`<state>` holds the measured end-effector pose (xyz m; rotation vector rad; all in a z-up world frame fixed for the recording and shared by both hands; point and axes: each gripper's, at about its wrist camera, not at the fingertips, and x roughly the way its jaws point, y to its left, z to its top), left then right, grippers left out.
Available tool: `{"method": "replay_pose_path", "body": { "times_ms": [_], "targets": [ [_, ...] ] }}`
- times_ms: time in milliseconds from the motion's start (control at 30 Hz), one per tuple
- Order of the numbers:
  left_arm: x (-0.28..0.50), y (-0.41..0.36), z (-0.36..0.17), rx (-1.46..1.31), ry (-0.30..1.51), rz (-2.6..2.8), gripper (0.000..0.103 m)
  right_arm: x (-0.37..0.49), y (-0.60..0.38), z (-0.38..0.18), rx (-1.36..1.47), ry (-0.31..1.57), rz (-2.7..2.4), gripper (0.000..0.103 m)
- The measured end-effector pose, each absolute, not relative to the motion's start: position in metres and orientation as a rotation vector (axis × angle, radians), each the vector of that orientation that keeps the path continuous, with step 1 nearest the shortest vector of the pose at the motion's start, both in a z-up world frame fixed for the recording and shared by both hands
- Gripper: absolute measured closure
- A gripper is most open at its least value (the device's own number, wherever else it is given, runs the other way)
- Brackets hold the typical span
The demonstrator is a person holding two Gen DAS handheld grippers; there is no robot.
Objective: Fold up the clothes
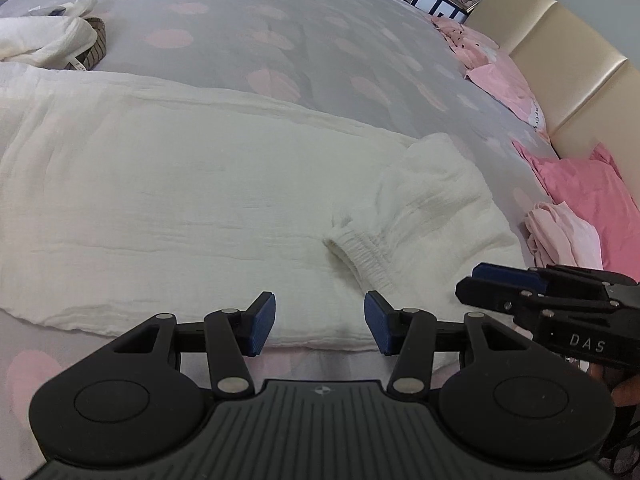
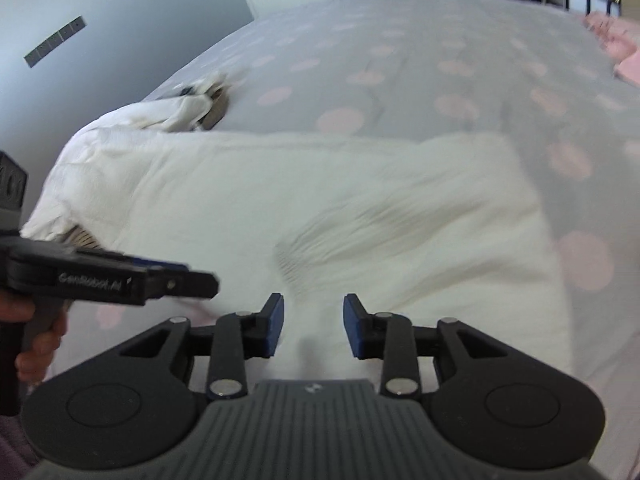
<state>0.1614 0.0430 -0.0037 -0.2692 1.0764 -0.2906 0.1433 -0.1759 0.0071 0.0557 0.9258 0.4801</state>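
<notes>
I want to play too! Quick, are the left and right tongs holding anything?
Left tongs: open, holding nothing, just above the white garment.
Right tongs: open, holding nothing, white garment below them.

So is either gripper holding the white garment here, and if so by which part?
Nothing is held. Both the left gripper and the right gripper have open jaws above the near edge of the white garment, gripping none of it.
</notes>
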Motion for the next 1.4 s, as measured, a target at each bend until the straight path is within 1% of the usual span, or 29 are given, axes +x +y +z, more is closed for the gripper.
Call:
{"method": "replay_pose_path", "body": {
  "times_ms": [133, 167, 367, 467, 533, 667, 733, 767, 933, 1100, 1400],
  "targets": [
    [0.168, 0.043, -0.005, -0.278, 1.083, -0.271, 0.057, 0.158, -0.172, 0.001, 0.081, 0.948, 0.474, 0.067],
    [0.170, 0.044, -0.005, -0.284, 1.084, -0.267, 0.058, 0.160, -0.168, -0.001, 0.070, 0.951, 0.483, 0.067],
    [0.181, 0.052, -0.007, -0.325, 1.087, -0.231, 0.059, 0.166, -0.136, -0.012, -0.047, 0.908, 0.562, 0.067],
    [0.185, 0.055, -0.010, -0.331, 1.092, -0.218, 0.059, 0.181, -0.130, -0.020, -0.036, 0.907, 0.535, 0.068],
    [0.187, 0.055, -0.012, -0.341, 1.098, -0.220, 0.059, 0.195, -0.133, -0.027, 0.010, 0.926, 0.489, 0.082],
    [0.192, 0.052, -0.015, -0.369, 1.110, -0.241, 0.059, 0.221, -0.146, -0.043, 0.062, 0.960, 0.393, 0.085],
    [0.197, 0.051, -0.017, -0.413, 1.113, -0.267, 0.059, 0.232, -0.154, -0.051, 0.083, 0.966, 0.357, 0.094],
    [0.199, 0.050, -0.019, -0.440, 1.115, -0.282, 0.059, 0.236, -0.158, -0.054, 0.105, 0.972, 0.351, 0.094],
    [0.210, 0.041, -0.029, -0.567, 1.131, -0.348, 0.059, 0.244, -0.168, -0.059, 0.173, 0.997, 0.359, 0.094],
    [0.219, 0.024, -0.042, -0.588, 1.175, -0.354, 0.059, 0.245, -0.171, -0.056, 0.191, 1.014, 0.359, 0.094],
    [0.221, 0.003, -0.060, -0.515, 1.230, -0.340, 0.059, 0.250, -0.174, -0.055, 0.215, 1.054, 0.367, 0.094]
  ]
}}
